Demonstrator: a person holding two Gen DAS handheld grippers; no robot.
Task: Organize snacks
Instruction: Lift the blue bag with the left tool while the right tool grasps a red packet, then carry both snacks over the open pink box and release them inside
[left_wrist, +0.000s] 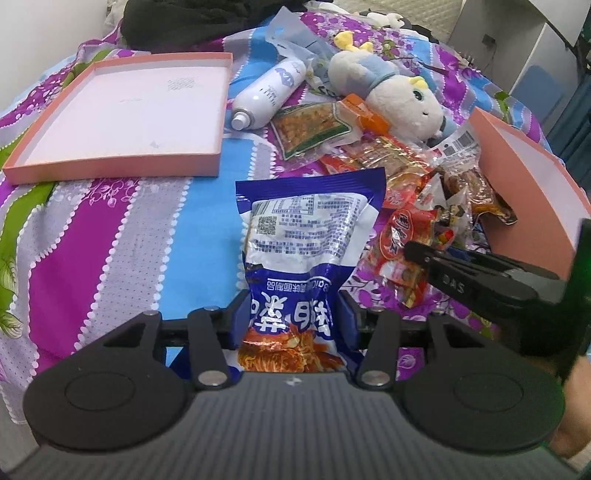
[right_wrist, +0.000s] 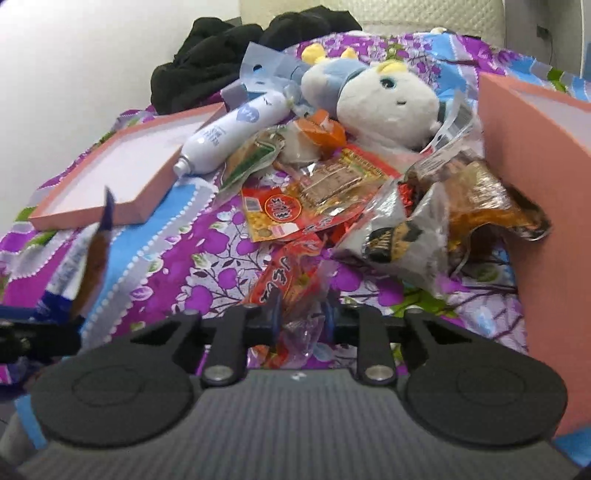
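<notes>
Left wrist view: pink tray bare inside, left gripper clamping blue snack bag, right gripper clenched on red packet.

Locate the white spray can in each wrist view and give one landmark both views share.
Left wrist view: the white spray can lies upper centre, just right of the shallow pink tray.
Right wrist view: the can lies upper left of centre, nozzle by the tray's corner.
Shared landmark: the plush toy, right of the can.
</notes>
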